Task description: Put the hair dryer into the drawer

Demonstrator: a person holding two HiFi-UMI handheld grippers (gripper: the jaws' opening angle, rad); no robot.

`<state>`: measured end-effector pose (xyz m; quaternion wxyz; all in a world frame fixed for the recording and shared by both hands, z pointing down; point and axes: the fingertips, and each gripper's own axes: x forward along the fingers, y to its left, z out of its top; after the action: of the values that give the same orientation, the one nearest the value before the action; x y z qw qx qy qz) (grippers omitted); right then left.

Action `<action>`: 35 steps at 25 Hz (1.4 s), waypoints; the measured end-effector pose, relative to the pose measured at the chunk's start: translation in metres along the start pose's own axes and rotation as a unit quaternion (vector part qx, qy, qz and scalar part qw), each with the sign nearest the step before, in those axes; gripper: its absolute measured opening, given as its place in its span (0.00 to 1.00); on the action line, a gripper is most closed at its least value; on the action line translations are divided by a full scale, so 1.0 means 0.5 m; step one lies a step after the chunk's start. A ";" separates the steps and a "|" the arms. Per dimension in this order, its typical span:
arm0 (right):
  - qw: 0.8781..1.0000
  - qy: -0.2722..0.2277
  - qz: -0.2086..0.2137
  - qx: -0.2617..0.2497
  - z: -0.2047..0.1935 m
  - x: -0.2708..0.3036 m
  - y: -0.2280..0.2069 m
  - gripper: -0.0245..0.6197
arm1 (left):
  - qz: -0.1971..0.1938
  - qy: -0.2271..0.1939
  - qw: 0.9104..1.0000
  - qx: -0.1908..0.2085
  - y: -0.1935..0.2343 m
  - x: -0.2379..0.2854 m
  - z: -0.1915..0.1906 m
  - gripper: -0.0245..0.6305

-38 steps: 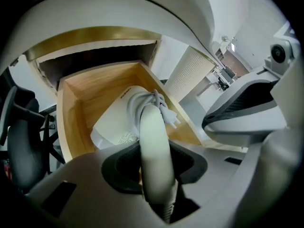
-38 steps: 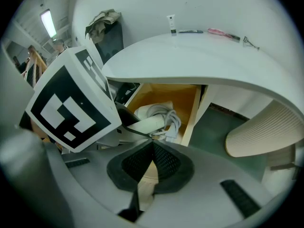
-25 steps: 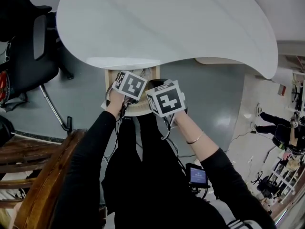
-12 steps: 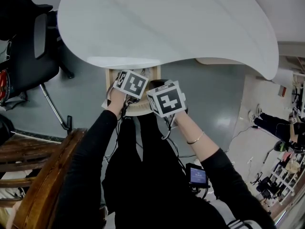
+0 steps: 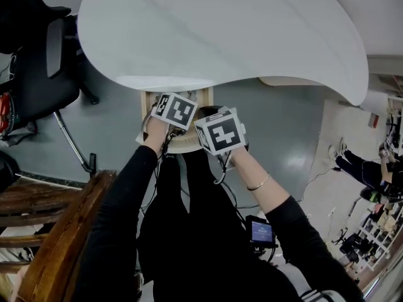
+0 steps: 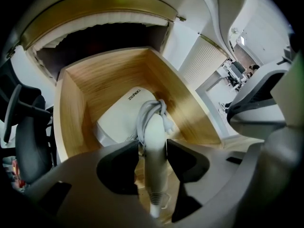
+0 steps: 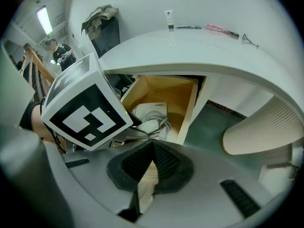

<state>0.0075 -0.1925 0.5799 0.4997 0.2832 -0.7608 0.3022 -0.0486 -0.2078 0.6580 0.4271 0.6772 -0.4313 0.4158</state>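
Note:
A white hair dryer (image 6: 124,117) lies in the open wooden drawer (image 6: 99,75), its grey cord bundled at the handle (image 6: 155,137). My left gripper (image 6: 153,158) points down into the drawer. Its jaws have just been opening and stand on either side of the handle without pressing it. My right gripper (image 7: 151,148) hovers just to the right, over the drawer's front edge, shut with nothing in it. In the right gripper view the hair dryer (image 7: 151,114) shows inside the drawer (image 7: 176,91) behind the left gripper's marker cube. From the head, both grippers (image 5: 173,111) (image 5: 219,131) cover the drawer (image 5: 145,98).
The drawer hangs under a large white curved table (image 5: 220,30). A black office chair (image 5: 38,61) stands to the left and a wooden chair (image 5: 56,238) at the lower left. Small items lie on the tabletop (image 7: 209,30). A ribbed beige panel (image 7: 259,127) is at the right.

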 end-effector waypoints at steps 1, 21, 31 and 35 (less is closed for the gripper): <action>1.000 0.000 0.000 0.000 -0.001 0.001 0.001 0.04 | -0.001 0.000 1.000 0.000 -0.001 0.000 0.000 0.33; 1.000 -0.025 -0.016 -0.001 0.025 -0.025 -0.016 0.04 | 0.027 -0.077 0.997 0.015 0.005 -0.058 0.040 0.36; 0.998 -0.053 -0.030 0.004 0.050 -0.056 -0.011 0.04 | -0.003 -0.155 0.988 -0.003 0.001 -0.160 0.077 0.22; 0.996 -0.082 -0.032 0.006 0.071 -0.081 -0.002 0.04 | -0.016 -0.183 0.983 -0.011 -0.006 -0.196 0.087 0.13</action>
<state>0.0009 -0.2142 0.5311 0.4430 0.3341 -0.7882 0.2664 -0.0650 -0.2255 0.5534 0.3547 0.7438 -0.4963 0.2731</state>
